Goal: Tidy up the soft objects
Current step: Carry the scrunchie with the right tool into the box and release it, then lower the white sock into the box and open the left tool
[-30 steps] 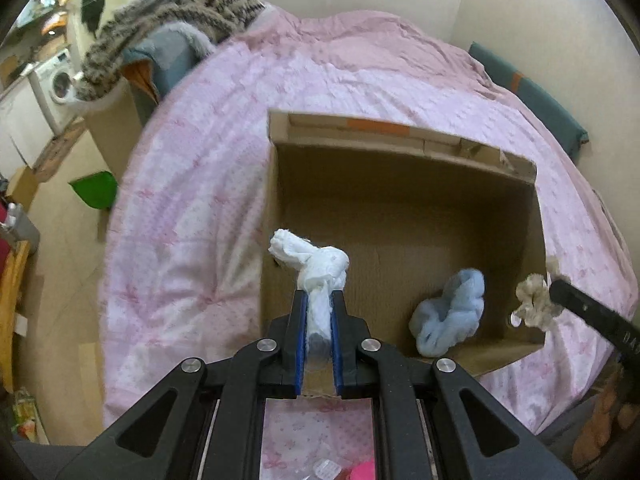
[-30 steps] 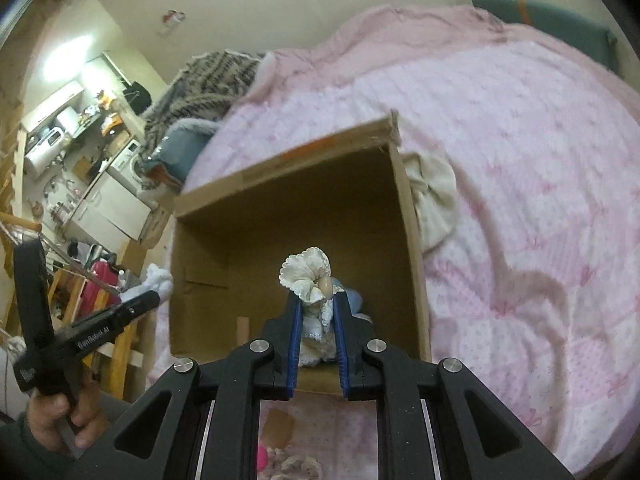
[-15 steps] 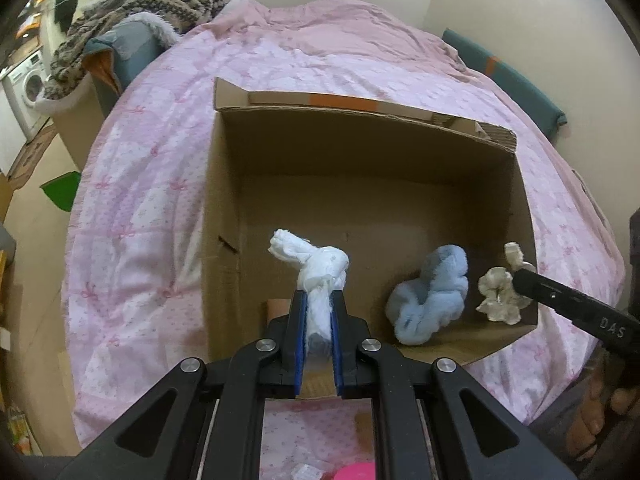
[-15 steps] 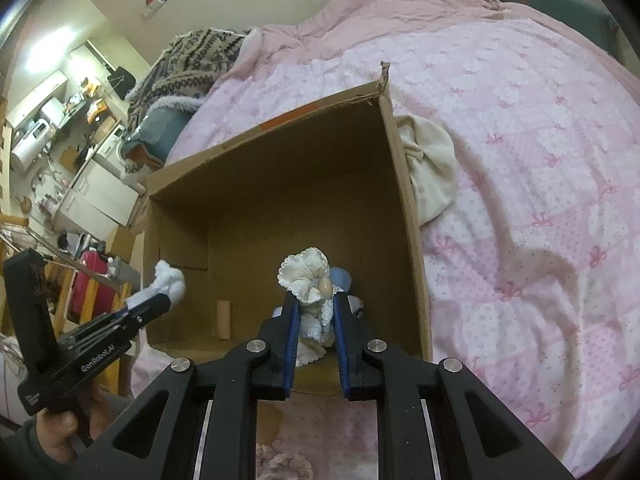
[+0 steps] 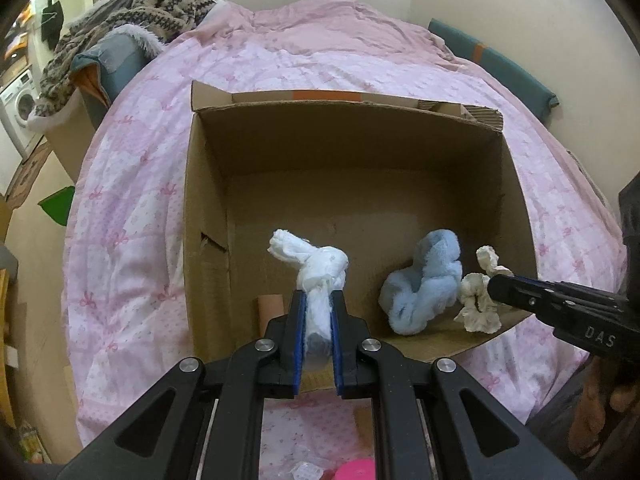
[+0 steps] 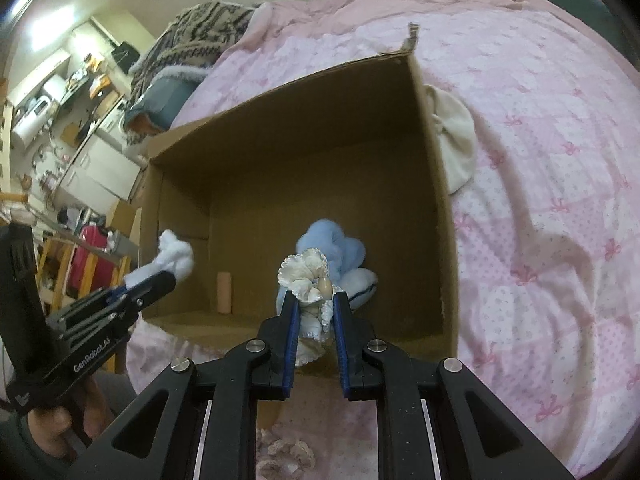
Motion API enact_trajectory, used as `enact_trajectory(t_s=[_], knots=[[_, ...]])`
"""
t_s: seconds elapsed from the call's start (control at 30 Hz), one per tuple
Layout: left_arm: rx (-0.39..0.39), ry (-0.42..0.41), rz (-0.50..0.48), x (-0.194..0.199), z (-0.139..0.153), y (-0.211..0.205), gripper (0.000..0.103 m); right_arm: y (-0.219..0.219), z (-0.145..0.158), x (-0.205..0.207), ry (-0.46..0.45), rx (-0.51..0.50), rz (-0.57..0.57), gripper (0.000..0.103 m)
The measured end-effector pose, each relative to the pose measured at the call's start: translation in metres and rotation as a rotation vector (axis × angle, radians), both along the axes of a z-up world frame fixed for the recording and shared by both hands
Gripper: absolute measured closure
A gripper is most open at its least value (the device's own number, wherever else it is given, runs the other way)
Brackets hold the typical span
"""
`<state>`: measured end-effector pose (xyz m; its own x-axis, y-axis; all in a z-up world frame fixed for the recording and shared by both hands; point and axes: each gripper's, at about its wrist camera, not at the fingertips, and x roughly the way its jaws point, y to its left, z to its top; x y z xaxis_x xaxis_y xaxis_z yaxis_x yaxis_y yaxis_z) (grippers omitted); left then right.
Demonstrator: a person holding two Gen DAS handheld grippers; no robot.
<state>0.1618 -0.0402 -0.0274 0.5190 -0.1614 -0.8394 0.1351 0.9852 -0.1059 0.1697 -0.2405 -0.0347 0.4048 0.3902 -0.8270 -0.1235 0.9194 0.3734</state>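
Note:
An open cardboard box [image 5: 208,208] [image 6: 436,184] stands on a pink bed. My left gripper [image 5: 318,296] is shut on a white knotted cloth [image 5: 316,264] and holds it over the box's near edge; it also shows in the right wrist view [image 6: 174,258]. My right gripper [image 6: 314,300] is shut on a cream lace-trimmed cloth [image 6: 306,272] over the box's near right corner; it shows in the left wrist view [image 5: 480,296]. A light blue fluffy cloth [image 5: 428,284] [image 6: 340,248] lies on the box floor.
A small cardboard tube [image 5: 269,312] [image 6: 224,292] stands in the box's near left corner. A cream cloth [image 6: 452,140] lies on the pink bedspread [image 5: 132,208] by the box's right wall. A patterned knit [image 5: 132,12] is piled at the bed's far left.
Both grippers have moved forward toward the box with their cloths still held. The box now looks larger and the cloths hang over its opening.

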Motion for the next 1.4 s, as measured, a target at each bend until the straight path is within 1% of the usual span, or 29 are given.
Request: enact_trajectory(t_s=[0.4,0.47,0.57,0.67,0.73,0.77,0.8,0.83,0.93,0.97,1.0,1.03,1.1,1.17,1.2,1.3,1.4], knots=[[0.016,0.002,0.004,0.000,-0.002,0.000,0.092,-0.004,0.000,0.002,0.005,0.013,-0.014,0.085],[0.016,0.004,-0.002,-0.001,-0.002,-0.002,0.092,-0.004,-0.001,0.002,0.008,0.016,-0.015,0.081],[0.017,0.007,-0.010,-0.001,-0.003,-0.003,0.091,-0.004,-0.002,0.004,0.016,0.030,-0.013,0.080],[0.020,0.010,-0.019,-0.001,-0.004,-0.004,0.090,-0.004,-0.002,0.004,0.008,0.045,-0.012,0.075],[0.023,0.009,-0.021,-0.001,-0.004,-0.005,0.090,-0.005,-0.001,0.003,0.000,0.052,-0.014,0.068],[0.022,0.009,-0.021,-0.001,-0.004,-0.005,0.090,-0.004,0.001,0.002,-0.005,0.055,-0.017,0.056],[0.022,0.009,-0.021,-0.001,-0.005,-0.004,0.089,-0.006,0.002,0.000,-0.015,0.061,-0.022,0.039],[0.022,0.010,-0.020,-0.001,-0.005,-0.004,0.089,-0.007,0.004,0.000,-0.026,0.064,-0.029,0.036],[0.024,0.014,-0.017,0.000,-0.004,-0.004,0.081,-0.008,0.007,0.001,-0.040,0.065,-0.038,0.036],[0.026,0.011,-0.016,0.000,-0.003,-0.004,0.075,-0.009,0.008,0.001,-0.041,0.066,-0.044,0.036],[0.030,0.007,-0.017,-0.001,-0.003,-0.004,0.066,-0.010,0.009,0.001,-0.042,0.067,-0.049,0.036],[0.033,0.000,-0.018,-0.001,-0.002,-0.004,0.061,-0.010,0.009,0.002,-0.041,0.067,-0.054,0.036],[0.040,-0.017,-0.021,-0.003,0.001,-0.004,0.046,-0.012,0.008,0.002,-0.038,0.067,-0.065,0.033],[0.043,-0.028,-0.022,-0.003,0.004,-0.004,0.039,-0.014,0.008,0.002,-0.035,0.067,-0.076,0.033],[0.043,-0.032,-0.022,-0.004,0.005,-0.004,0.038,-0.015,0.008,0.002,-0.034,0.068,-0.080,0.032],[0.040,-0.031,-0.020,-0.003,0.005,-0.003,0.037,-0.016,0.008,0.002,-0.028,0.071,-0.086,0.028],[0.044,-0.015,-0.011,-0.002,0.003,-0.002,0.037,-0.015,0.007,0.004,-0.014,0.068,-0.091,0.028]])
